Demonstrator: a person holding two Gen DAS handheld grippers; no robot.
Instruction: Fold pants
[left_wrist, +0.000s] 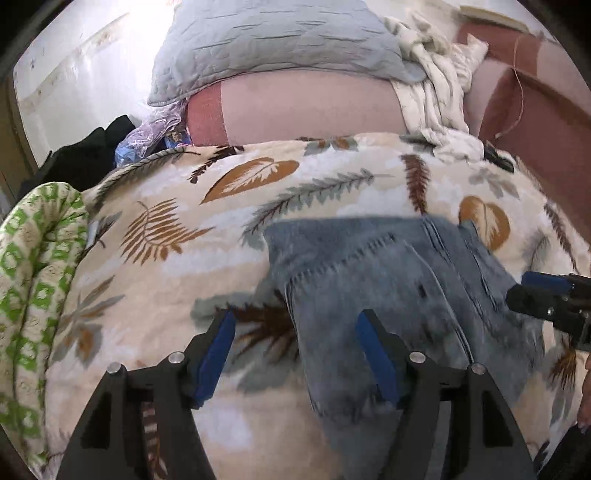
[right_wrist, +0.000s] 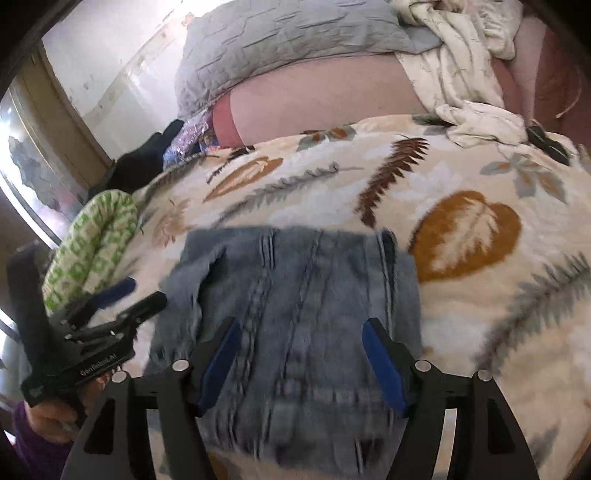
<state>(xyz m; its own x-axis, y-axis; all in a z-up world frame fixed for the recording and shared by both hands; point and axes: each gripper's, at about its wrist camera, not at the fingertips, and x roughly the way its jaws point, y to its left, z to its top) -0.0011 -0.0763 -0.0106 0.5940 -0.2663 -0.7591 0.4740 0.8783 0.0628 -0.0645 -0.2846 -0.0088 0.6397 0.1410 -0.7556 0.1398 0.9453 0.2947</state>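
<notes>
Blue denim pants (left_wrist: 388, 280) lie folded in a compact stack on the leaf-print blanket (left_wrist: 229, 206). My left gripper (left_wrist: 295, 332) is open and empty, hovering over the stack's left edge. My right gripper (right_wrist: 301, 339) is open and empty above the middle of the pants (right_wrist: 295, 295). The right gripper's tip also shows in the left wrist view (left_wrist: 543, 291) beside the stack's right edge. The left gripper shows in the right wrist view (right_wrist: 122, 299) at the stack's left edge.
A green-and-white patterned cloth (left_wrist: 33, 266) lies at the blanket's left edge. A grey quilted pillow (left_wrist: 273, 48) and crumpled white fabric (left_wrist: 436, 85) sit at the back on a pink surface (left_wrist: 306, 110). Dark clothing (left_wrist: 88, 151) is piled at the left.
</notes>
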